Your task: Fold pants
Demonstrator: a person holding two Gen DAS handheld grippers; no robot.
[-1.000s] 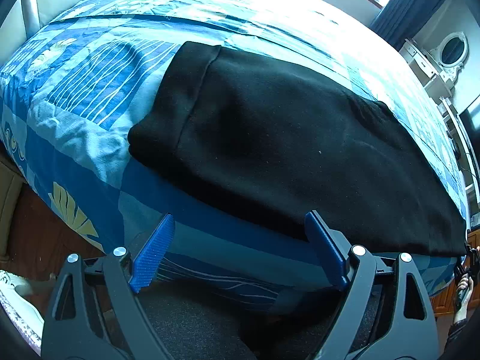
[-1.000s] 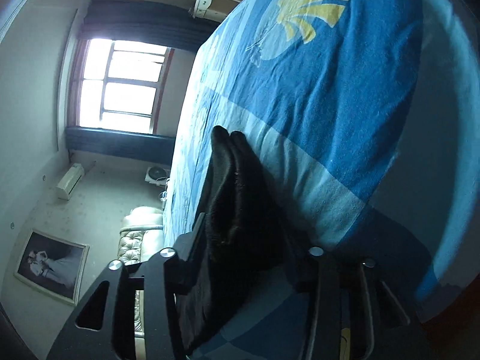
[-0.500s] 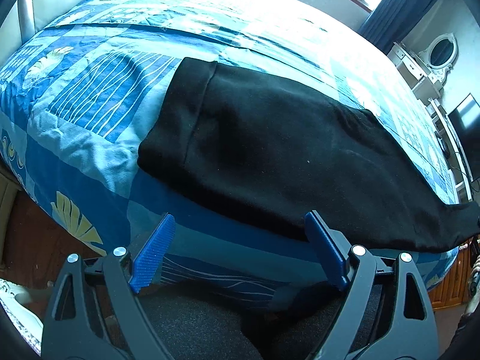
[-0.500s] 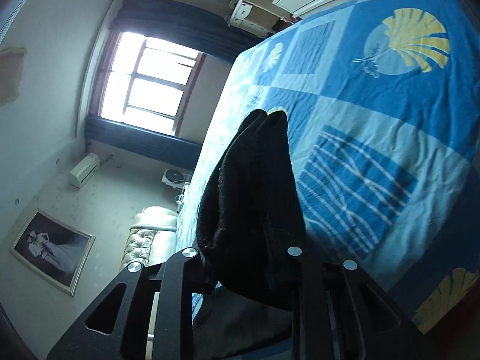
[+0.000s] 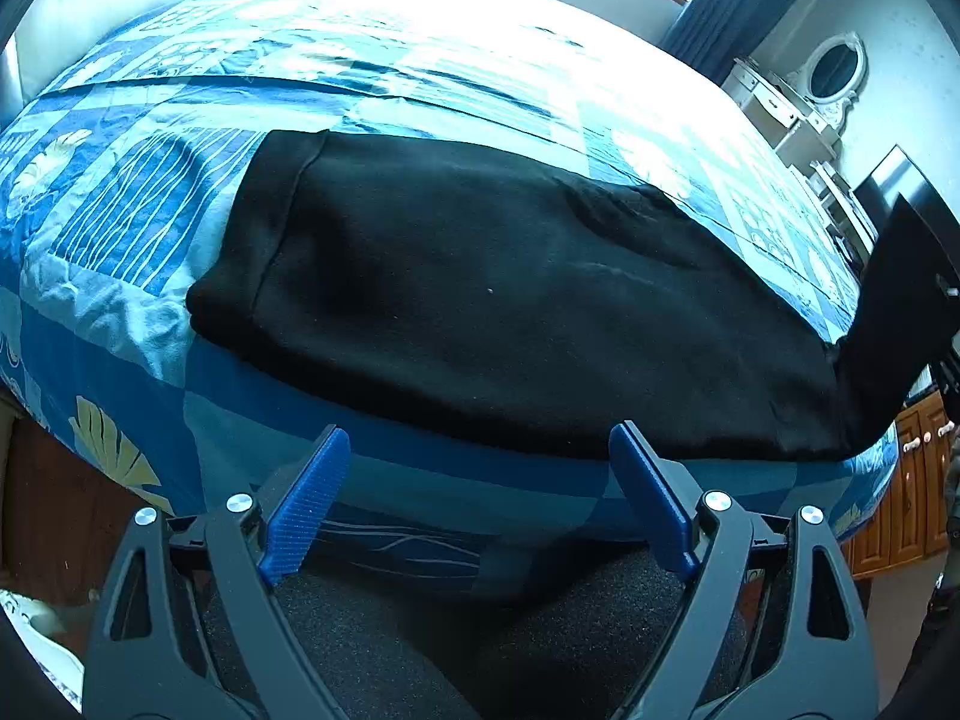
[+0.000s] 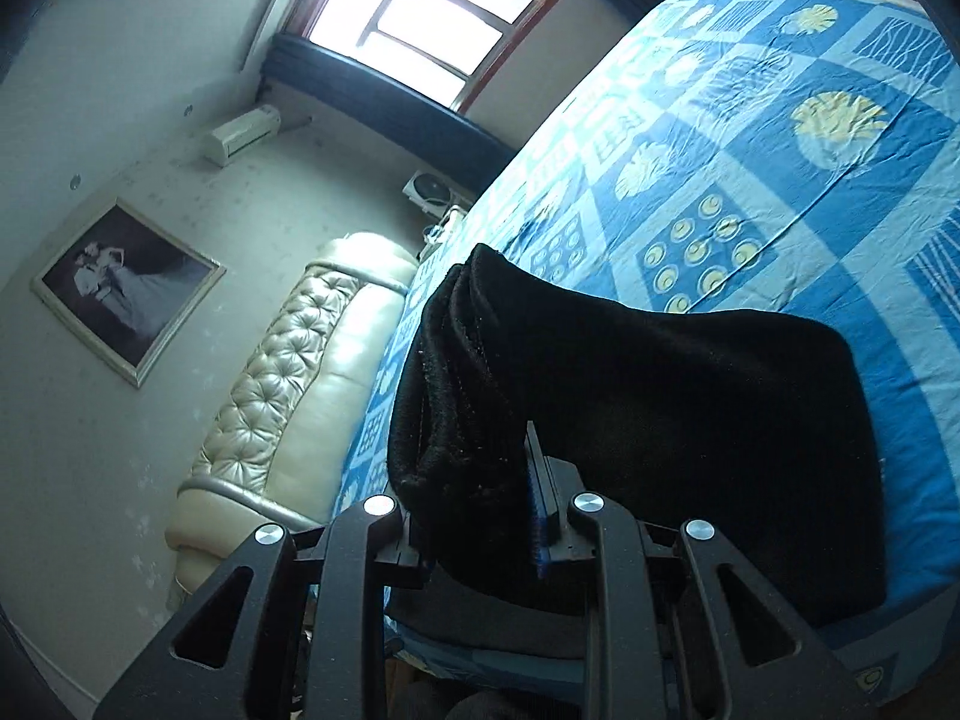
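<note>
The pants (image 5: 480, 300) lie black and flat across my blue patterned bedspread (image 5: 150, 252), running along the near edge of the bed. Their cuffed end (image 5: 264, 228) rests at the left in my left view, and the far right end rises off the bedspread toward the frame edge. In my right view that lifted end (image 6: 600, 390) hangs as a thick bunch of folded black fabric, held above the bedspread (image 6: 750, 150) with its layered edges pointing toward the headboard.

My right gripper (image 6: 474, 516) is clenched on that bunch: the fabric fills the gap between the 2 fingers, and 1 blue pad (image 6: 537, 510) presses against it. Its jaws have just been closing a little further, with the pants between them.

My left gripper (image 5: 480, 480) stands released, its 2 blue pads (image 5: 306, 498) spread wide with nothing between them. It hovers just short of the near edge of the pants, over the bedspread's side drop, touching neither.

Farther out in my right view I see a tufted cream headboard (image 6: 288, 396), a framed picture (image 6: 126, 288) on the wall, and a window (image 6: 432, 6). In my left view a white dresser with an oval mirror (image 5: 834, 72) stands beyond the bed.
</note>
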